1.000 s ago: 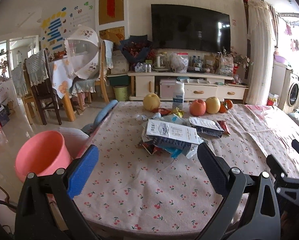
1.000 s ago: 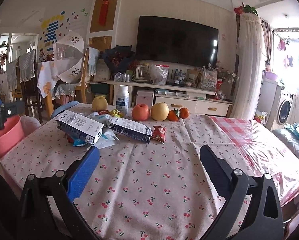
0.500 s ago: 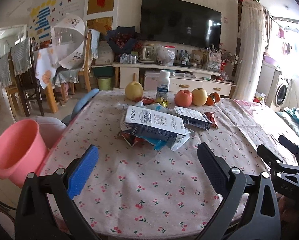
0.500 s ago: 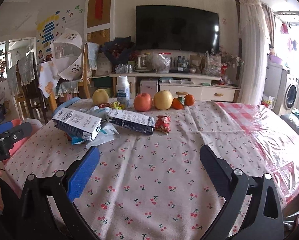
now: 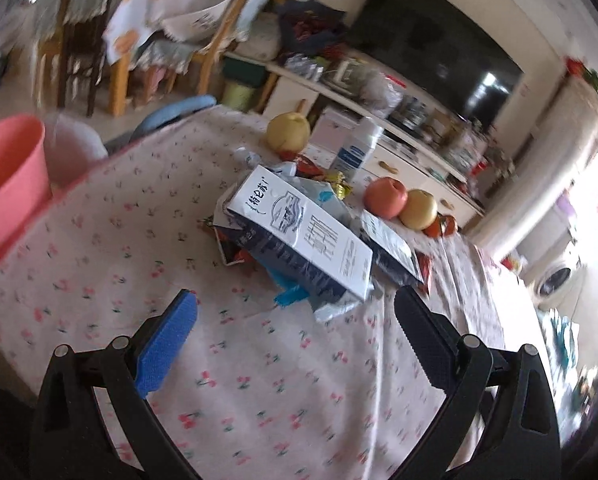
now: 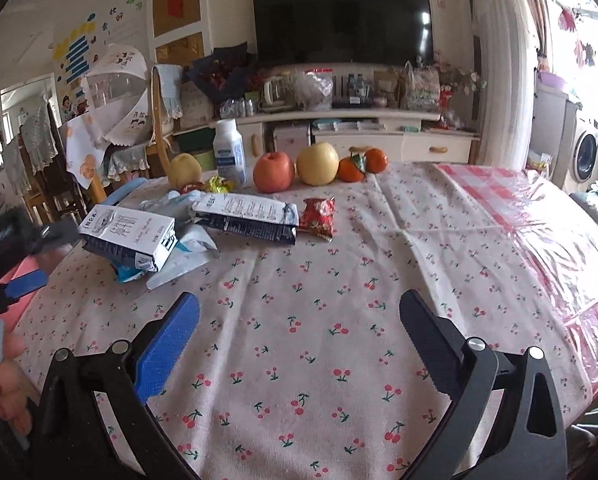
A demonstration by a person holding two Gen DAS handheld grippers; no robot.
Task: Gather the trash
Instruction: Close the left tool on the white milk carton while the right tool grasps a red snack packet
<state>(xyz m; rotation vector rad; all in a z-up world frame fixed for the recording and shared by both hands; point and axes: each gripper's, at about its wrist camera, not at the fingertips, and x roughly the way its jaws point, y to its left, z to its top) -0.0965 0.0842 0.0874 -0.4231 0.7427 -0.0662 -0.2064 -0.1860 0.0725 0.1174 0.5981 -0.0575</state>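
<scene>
The left gripper (image 5: 295,316) was wide open and held nothing; the milk carton (image 5: 299,236) lay on the tablecloth (image 5: 259,380) just ahead of its fingers, on top of other wrappers. The right gripper (image 6: 299,316) was also wide open and empty, with the carton (image 6: 129,236) far to its left.

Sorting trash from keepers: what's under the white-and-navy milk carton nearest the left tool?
Under the milk carton a red wrapper sticks out on one side, a blue scrap and crumpled white plastic on others. Anything beneath its middle is covered.
</scene>
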